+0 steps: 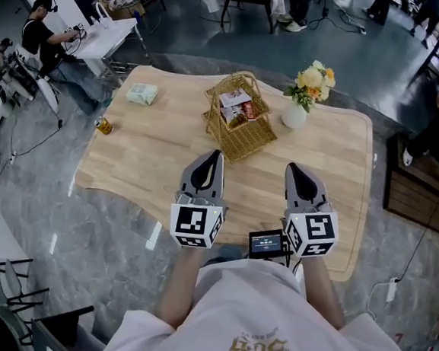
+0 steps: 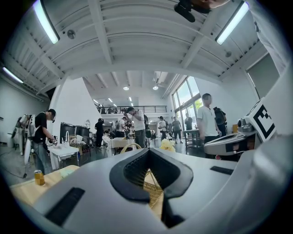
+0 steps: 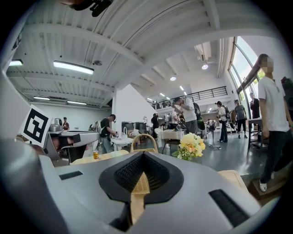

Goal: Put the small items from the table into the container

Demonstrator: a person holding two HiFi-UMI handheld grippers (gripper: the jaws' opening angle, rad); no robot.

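A wicker basket (image 1: 238, 138) with a handle stands mid-table and holds a few snack packets (image 1: 237, 107). A pale green tissue pack (image 1: 142, 93) lies at the far left of the table. A small yellow can (image 1: 104, 126) stands on the left edge. My left gripper (image 1: 216, 157) hovers just in front of the basket, jaws together and empty. My right gripper (image 1: 292, 168) is beside it, to the basket's right, also shut with nothing held. In the left gripper view the left gripper (image 2: 149, 153) frames basket weave (image 2: 153, 189); the can (image 2: 39, 177) shows at left.
A white vase of yellow flowers (image 1: 307, 94) stands right of the basket, near the table's far edge. The wooden table (image 1: 152, 165) has a curved outline. A person sits at a white table (image 1: 109, 35) far left; other people stand around the room.
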